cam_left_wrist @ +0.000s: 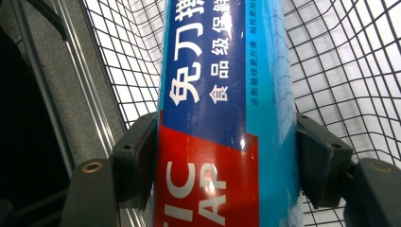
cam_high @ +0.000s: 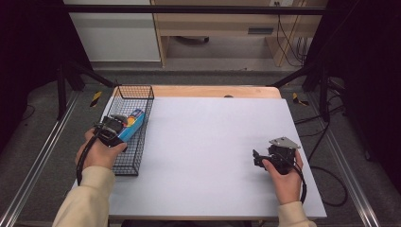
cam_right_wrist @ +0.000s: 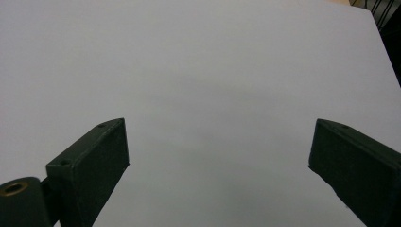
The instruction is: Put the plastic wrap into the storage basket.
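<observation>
Nearest to the person, the right tongs (cam_high: 259,159) rest low over the pale grey worktop (cam_high: 213,142), jaws wide apart and holding nothing; in the right gripper view there is bare worktop between them.

Farther, at the left side, the left tongs (cam_high: 113,128) are clamped on a long blue box of plastic wrap with a red band and white lettering (cam_left_wrist: 213,109). The pads (cam_left_wrist: 137,161) press its two long sides near the red end. The box sits tilted over the black wire basket (cam_high: 142,90), its far end pointing into it; I cannot tell if it touches the mesh.

To do this step well, I think the hand should lower the box until it lies along the basket floor, keep it parallel to the long walls so no corner catches the wire, and release only when it is supported. The grip is near one end, so the far end may droop.
</observation>
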